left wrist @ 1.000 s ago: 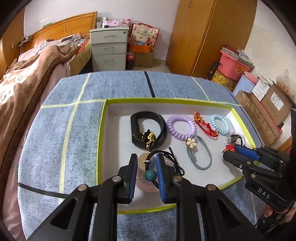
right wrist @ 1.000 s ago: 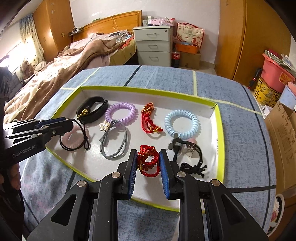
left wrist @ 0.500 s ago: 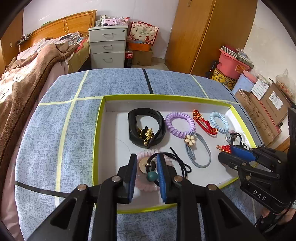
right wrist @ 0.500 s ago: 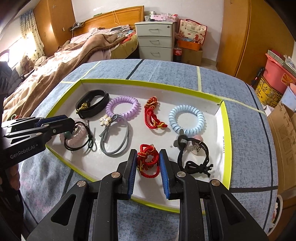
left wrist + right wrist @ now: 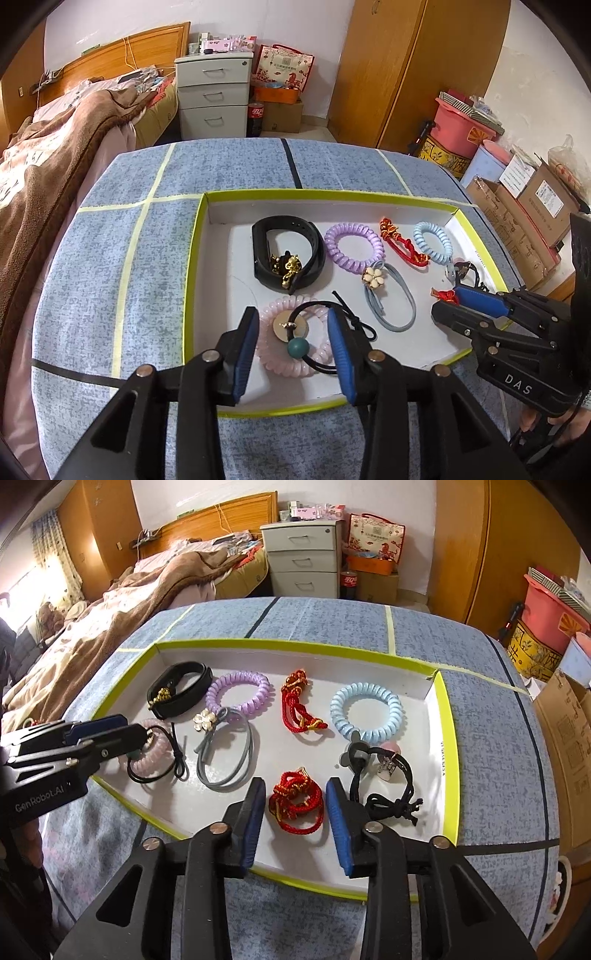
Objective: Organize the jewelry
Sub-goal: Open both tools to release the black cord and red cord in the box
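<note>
Pink coil tie [image 5: 291, 341] between spread left fingers [image 5: 246, 349], red cord bracelet [image 5: 295, 805] between spread right fingers [image 5: 255, 821], both ungrasped

Glossy plastic pink coil [image 5: 291, 363] between the left hand-held gripper's [image 5: 291, 343] matt blue pads [image 5: 246, 354]; braided red cord [image 5: 295, 805]; speckled cloth surface [image 5: 491, 716]; smooth white tray [image 5: 448, 760].

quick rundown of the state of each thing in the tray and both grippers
left gripper: open, jaws either side of the pink coil tie
right gripper: open, jaws either side of the red cord bracelet
pink coil tie: flat, black elastic with teal bead over it
red cord bracelet: bunched, flat
black strap: looped, gold chain inside
tray: open-topped
</note>
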### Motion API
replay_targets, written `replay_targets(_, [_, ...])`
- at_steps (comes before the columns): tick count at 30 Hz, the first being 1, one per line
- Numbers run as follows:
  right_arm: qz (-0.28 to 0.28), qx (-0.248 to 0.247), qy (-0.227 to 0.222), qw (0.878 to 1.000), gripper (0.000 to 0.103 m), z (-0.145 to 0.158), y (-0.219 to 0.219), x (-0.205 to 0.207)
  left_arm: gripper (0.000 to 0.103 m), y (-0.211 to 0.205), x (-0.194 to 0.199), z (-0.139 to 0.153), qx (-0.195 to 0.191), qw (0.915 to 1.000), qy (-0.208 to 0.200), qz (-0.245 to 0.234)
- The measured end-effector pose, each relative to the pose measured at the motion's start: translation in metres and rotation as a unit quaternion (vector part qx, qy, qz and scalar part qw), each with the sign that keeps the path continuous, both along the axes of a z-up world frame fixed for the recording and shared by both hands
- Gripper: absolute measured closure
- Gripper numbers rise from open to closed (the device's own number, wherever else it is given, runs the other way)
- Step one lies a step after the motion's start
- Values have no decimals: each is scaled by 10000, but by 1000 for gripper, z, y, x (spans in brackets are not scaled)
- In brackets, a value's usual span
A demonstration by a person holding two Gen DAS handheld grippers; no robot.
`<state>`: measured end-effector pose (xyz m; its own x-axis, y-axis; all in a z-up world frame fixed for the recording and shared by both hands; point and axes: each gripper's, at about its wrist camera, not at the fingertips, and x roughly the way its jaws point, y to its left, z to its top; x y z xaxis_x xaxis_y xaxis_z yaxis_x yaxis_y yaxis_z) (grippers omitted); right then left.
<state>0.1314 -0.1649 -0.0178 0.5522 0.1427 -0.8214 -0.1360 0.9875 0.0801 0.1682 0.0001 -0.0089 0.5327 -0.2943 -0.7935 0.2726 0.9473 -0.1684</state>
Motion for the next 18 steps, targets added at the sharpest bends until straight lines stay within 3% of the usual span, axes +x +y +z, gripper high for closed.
replay_targets(3, [-12, 29, -32, 10000, 67, 3, 0, -2, 56, 0, -2, 2, 19, 10000, -30, 7])
replay_targets(18, [-225, 120, -349, 9991, 67, 21, -2, -25, 48, 0, -26, 21, 53, 9995, -279, 154])
